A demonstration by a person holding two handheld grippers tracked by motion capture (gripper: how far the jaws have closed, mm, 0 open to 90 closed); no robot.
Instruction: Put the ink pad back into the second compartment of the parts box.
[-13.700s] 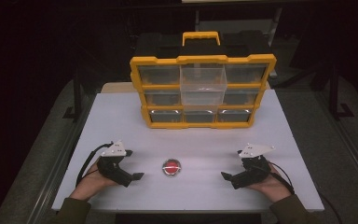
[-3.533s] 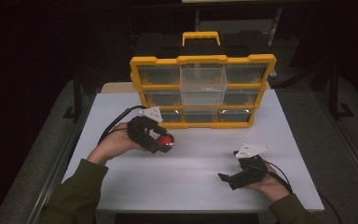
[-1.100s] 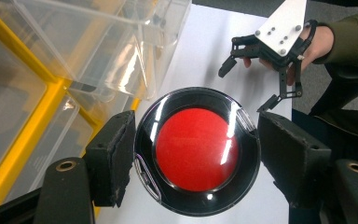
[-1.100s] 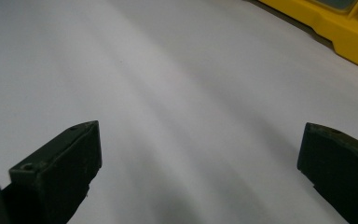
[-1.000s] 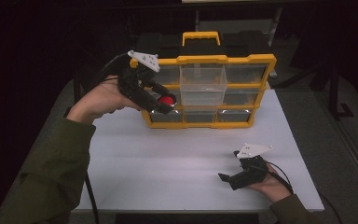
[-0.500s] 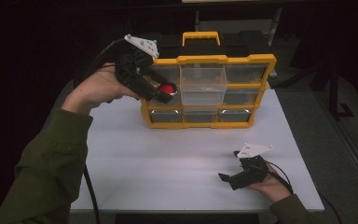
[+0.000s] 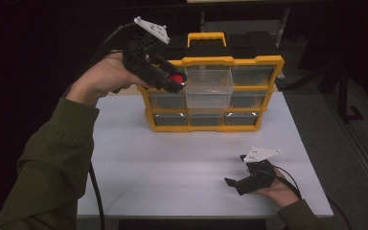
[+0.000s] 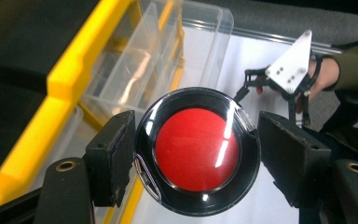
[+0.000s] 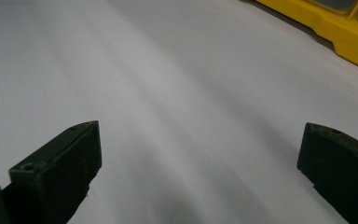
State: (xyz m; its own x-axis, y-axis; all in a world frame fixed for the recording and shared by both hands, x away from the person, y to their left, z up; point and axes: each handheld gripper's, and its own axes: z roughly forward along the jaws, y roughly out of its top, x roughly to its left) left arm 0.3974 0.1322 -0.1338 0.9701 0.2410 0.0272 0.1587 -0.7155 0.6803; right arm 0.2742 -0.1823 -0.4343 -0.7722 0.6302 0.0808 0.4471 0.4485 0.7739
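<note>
The left tool (image 7: 172, 82) has risen from the counter (image 7: 182, 158) over the last few seconds and now stands high at the upper left of the yellow organiser (image 7: 211, 96), its jaws pinching a round black-rimmed disc with a red centre, the puck (image 7: 175, 79). In the left gripper view the puck (image 8: 196, 150) sits squarely between the two pads, rim against each, and shows no slip. Half a second ago the tool was slightly lower and further left; it has since edged toward the clear bin (image 7: 209, 87) that projects from the top middle of the organiser. The puck is therefore off the counter, in the air, just beside the near-left edge of that bin and not yet over its opening, as far as the high view allows. From the left gripper view the open bin (image 8: 186, 51) lies ahead of and below the puck. My judgement: the carry is nearly done and the drop into the bin is the step now due; release too early would put the puck on the organiser's rim or back on the counter. The right tool (image 7: 242, 182) has not moved; it rests on the counter near the front right, jaws spread and empty.
</note>
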